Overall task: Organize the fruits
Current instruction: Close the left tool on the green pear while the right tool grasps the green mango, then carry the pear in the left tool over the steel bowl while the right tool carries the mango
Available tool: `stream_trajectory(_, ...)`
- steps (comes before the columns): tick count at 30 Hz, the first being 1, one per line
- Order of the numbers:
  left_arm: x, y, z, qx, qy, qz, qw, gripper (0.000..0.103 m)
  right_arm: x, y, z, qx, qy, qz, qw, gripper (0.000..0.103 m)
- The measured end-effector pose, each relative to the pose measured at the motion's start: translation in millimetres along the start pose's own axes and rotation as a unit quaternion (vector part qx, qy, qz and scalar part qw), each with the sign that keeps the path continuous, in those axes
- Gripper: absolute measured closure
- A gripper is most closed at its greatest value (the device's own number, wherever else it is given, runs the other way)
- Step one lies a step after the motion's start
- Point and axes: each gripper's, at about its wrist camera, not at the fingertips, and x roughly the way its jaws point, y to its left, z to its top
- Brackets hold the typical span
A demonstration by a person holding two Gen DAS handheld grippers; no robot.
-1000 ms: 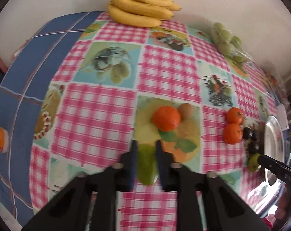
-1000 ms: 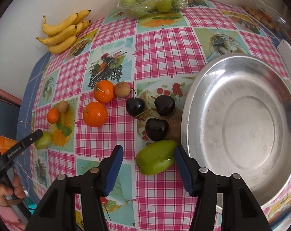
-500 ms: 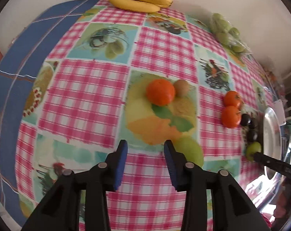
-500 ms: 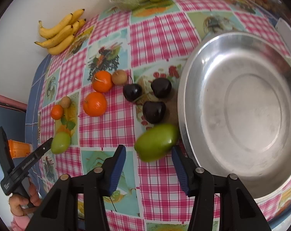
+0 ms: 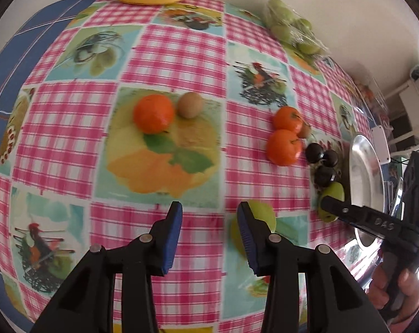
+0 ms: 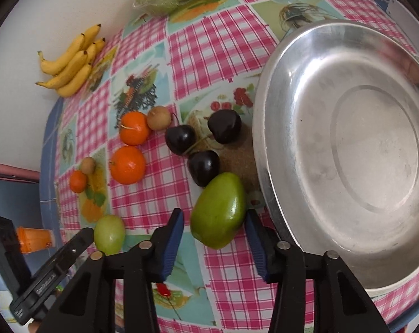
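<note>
Blue-padded right gripper [image 6: 214, 245] is closing around the mango [image 6: 218, 209], which sits between the pads with small gaps either side, so no squeeze yet. Mango lies on the cloth [image 6: 209, 41] just beside the steel bowl [image 6: 267, 149], touching a plum [image 6: 203, 166]. Left gripper [image 5: 209, 234] hangs partly open with nothing in it; the green apple [image 5: 260, 216] peeks out behind its right pad.

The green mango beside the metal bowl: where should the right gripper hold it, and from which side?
Hold the green mango across its narrow middle, coming from above. It lies flat, tilted, its long axis between the closing pads of the right gripper.
</note>
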Motion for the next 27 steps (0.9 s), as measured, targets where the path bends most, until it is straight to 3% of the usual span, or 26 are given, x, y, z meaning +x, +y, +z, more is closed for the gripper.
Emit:
stream_trajectory(16,8.5,-62.7,-13.6,0.058,0.034,0.006,0.9977,0.061,-8.1,0.0,-5.7,-0.021,-0.012,0.004,1.0,0.061)
stream_trajectory(23,32.5,-66.0,-20.6,0.039,0.058,0.038,0.9968,0.056,-21.6,-1.2,-15.5,-0.03,-0.019,0.016,0.999,0.061)
stream_trajectory(27,33.0,-64.9,-23.7,0.032,0.047,0.051,0.9971,0.061,-26.9,-4.0,-23.8,-0.027,-0.019,0.021,0.999,0.061)
